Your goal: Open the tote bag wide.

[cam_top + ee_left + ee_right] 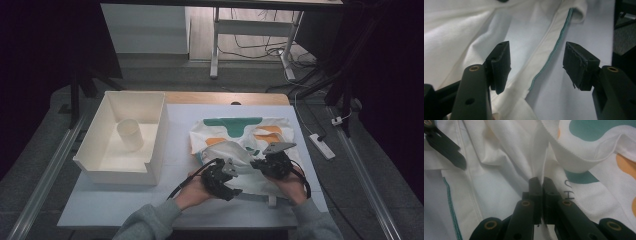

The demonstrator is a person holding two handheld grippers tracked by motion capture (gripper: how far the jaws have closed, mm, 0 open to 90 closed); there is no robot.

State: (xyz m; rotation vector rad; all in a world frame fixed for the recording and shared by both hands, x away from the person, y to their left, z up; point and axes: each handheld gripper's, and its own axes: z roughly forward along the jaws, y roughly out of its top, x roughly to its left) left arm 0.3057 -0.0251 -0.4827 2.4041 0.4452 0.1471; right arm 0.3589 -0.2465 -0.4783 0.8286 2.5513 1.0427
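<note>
The right gripper [541,181] pinches the shirt [235,150] to anchor it while the open left gripper [536,66] straddles its hem [549,56].

Dim, soft frames; dark surroundings, lit tabletop.

**Inspector A:** In the high view, the right gripper [260,164] and its hand cover part of the white garment [240,140]; the cloth beneath cannot be assessed. Jaw tips too small to read there.

**Inspector B:** Agreed. In the right gripper view, the dark lettering [569,191] on the fabric is partly covered by the jaw; illegible. The left gripper [446,147] is cut off at the left and top edges.

**Inspector A:** The cup [130,134] in the tray [157,145]: contents indeterminable.
</note>
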